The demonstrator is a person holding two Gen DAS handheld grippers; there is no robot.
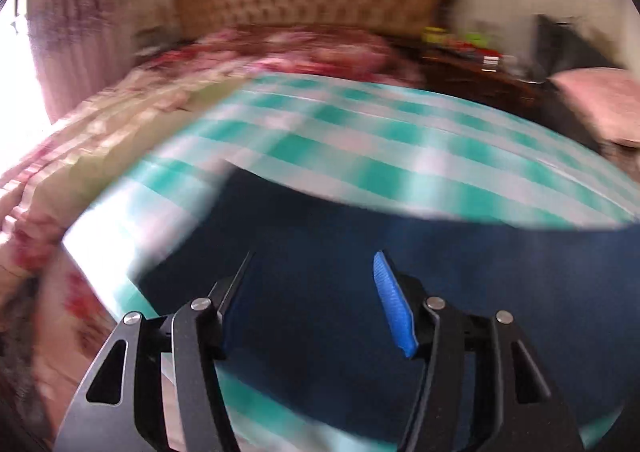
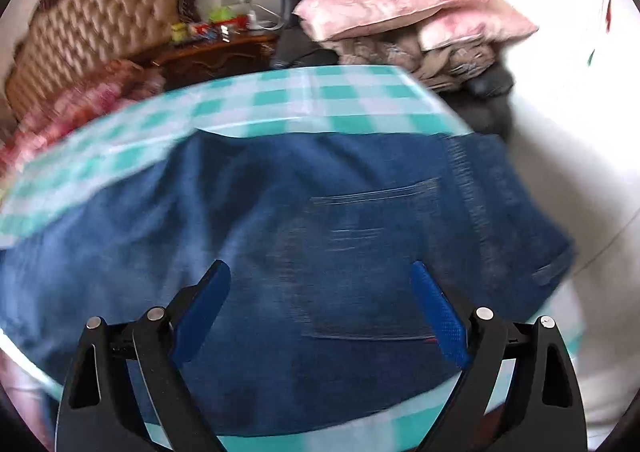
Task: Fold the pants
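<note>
- Blue-padded fingers of the right gripper [image 2: 320, 292] fill the lower edge of the right wrist view. Jaws stand at full spread. Nothing lies between the pads.
- Left gripper [image 1: 312, 284] occupies the same position in the left wrist view. Jaws stand partly spread, clearly narrower than the right pair, and nothing lies between them.
- Both grippers hang above the cloth; whether either one touches it cannot be told.
- Pants [image 2: 304, 236]: dark blue denim, spread flat on the teal-and-white checked sheet [image 2: 280, 100] covering the bed. A back pocket [image 2: 372, 264] with visible stitching faces up, directly ahead of the right gripper.
- The waistband end [image 2: 500, 188] appears to lie toward the right of the right wrist view, close to the edge of the sheet. The leg ends are not identifiable in either view; the left wrist view shows only plain dark fabric and is heavily blurred.
- Handling estimate: denim is soft but comparatively heavy and thick. It should drape without springing back, hold a crease moderately well, and resist slipping on textured pads.
- Doubled layers at seams and waistband will be bulky; a wide jaw opening is advisable there.
- Recommended grip points: the waistband corner and an outer seam or hem edge, where the cloth is thickest and least likely to pull free.
- Avoid pinching the checked sheet together with the denim.
</note>
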